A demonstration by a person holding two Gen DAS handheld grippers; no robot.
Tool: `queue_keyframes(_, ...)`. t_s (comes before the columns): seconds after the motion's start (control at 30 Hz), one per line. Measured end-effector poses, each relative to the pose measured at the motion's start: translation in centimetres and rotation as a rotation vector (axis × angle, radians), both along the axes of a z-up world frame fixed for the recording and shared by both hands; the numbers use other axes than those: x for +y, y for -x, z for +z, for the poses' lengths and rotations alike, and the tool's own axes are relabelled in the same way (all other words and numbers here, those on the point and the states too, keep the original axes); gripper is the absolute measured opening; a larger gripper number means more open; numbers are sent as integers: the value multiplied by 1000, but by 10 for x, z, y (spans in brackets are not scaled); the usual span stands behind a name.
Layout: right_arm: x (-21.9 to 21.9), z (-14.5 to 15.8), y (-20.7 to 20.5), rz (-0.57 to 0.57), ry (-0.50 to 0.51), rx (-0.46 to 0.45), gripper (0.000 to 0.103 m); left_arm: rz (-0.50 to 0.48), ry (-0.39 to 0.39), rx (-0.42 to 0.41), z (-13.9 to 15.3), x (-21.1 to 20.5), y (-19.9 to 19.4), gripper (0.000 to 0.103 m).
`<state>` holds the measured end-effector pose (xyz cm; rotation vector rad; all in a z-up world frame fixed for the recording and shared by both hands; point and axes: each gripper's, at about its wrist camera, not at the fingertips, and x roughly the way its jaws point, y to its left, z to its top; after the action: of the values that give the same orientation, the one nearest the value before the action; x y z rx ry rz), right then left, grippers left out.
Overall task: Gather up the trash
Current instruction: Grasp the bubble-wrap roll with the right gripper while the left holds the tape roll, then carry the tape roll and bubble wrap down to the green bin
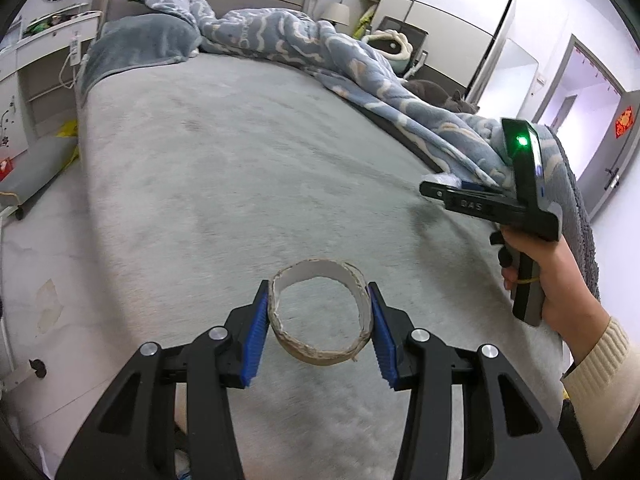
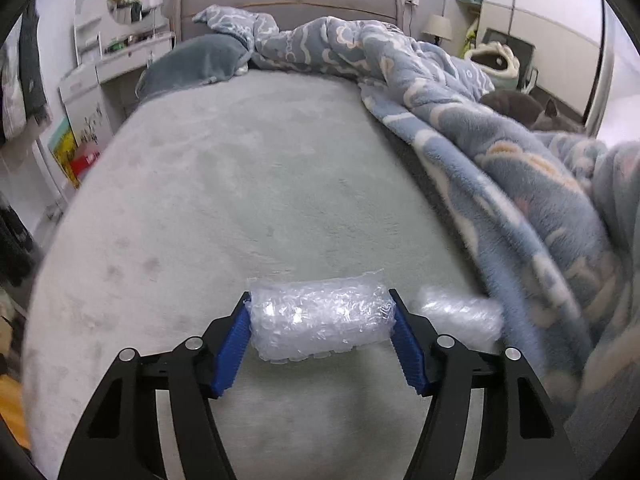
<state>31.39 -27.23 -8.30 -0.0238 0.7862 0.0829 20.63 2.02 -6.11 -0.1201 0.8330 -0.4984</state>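
Two tongs over the grey bed [image 1: 224, 168]. Left tongs [image 1: 320, 320] pinch a cardboard tape ring [image 1: 320, 354], lifted off the bed; only this view shows the hand [image 1: 540, 280]. Right tongs [image 2: 322, 330] have pads against a bubble-wrap roll [image 2: 320, 316]; only this view shows a second roll [image 2: 460, 314] beside the blue blanket [image 2: 500, 160].

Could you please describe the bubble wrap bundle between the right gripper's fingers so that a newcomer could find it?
On the grey bed, near the blue blanket, a clear bubble wrap bundle sits between the right gripper fingers. A second roll lies free at the blanket.
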Motion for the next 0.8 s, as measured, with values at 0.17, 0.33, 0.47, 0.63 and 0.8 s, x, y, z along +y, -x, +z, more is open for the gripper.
queue_keyframes(0.17, 14, 0, 12, 25, -176, 16, 66, 25, 5, -24, 8, 20, 8, 49)
queue_keyframes(0.33, 37, 5, 32, 63, -237, 16, 66, 53, -27, -22, 4, 35, 17, 49)
queue_keyframes(0.47, 56, 13, 56, 97, -251, 3, 66, 86, -81, -14, -6, 51, 27, 49)
queue_keyframes(0.63, 74, 19, 87, 134, -262, 4, 66, 128, -113, 8, -17, 74, 42, 49)
queue_keyframes(0.8, 89, 21, 110, 159, -265, 21, 66, 172, -147, 53, -37, 96, 58, 49)
